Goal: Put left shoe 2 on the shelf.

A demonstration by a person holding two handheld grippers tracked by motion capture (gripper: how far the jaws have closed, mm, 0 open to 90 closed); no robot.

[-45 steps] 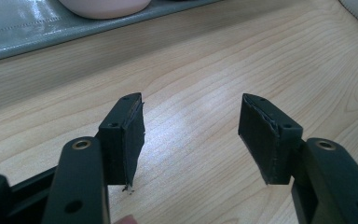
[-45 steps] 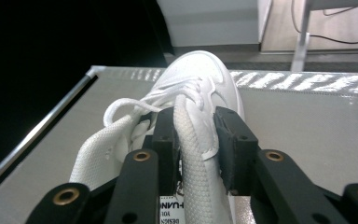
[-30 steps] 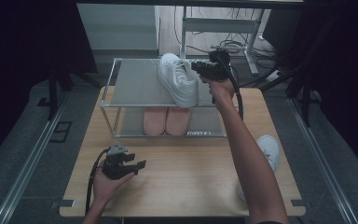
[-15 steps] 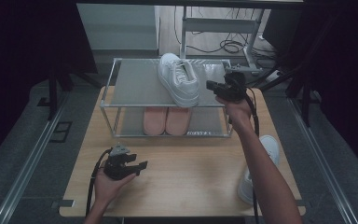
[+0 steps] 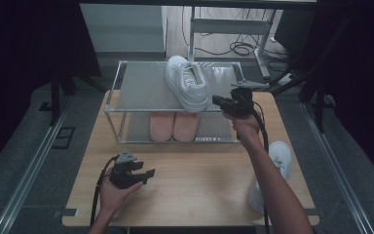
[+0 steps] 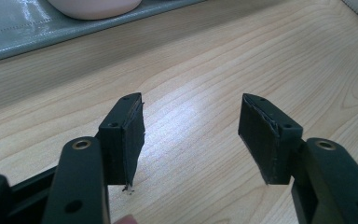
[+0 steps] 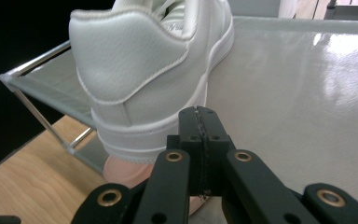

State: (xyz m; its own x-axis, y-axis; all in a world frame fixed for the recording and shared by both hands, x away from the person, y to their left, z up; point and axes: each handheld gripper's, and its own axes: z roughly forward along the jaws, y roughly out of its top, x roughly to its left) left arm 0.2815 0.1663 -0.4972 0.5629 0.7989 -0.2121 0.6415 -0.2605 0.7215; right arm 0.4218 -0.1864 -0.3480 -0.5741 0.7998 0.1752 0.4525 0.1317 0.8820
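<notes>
White sneaker [image 5: 187, 82] on rack's top shelf [image 5: 141, 87], heel toward table front.

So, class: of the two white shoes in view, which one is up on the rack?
The white sneaker on the rack's top shelf, beside the right tool; the other white shoe lies at the table's right edge.

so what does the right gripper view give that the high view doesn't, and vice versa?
Right gripper view alone: the right gripper with its jaws pressed shut on nothing, and the heel of the white shoe close up, overhanging the shelf edge. High view alone: the left gripper low over the table, the second white shoe at the table's right edge by the forearm, and the whole rack. Shared: the white shoe on the top shelf, the pink pair beneath it, the rack and the table.
</notes>
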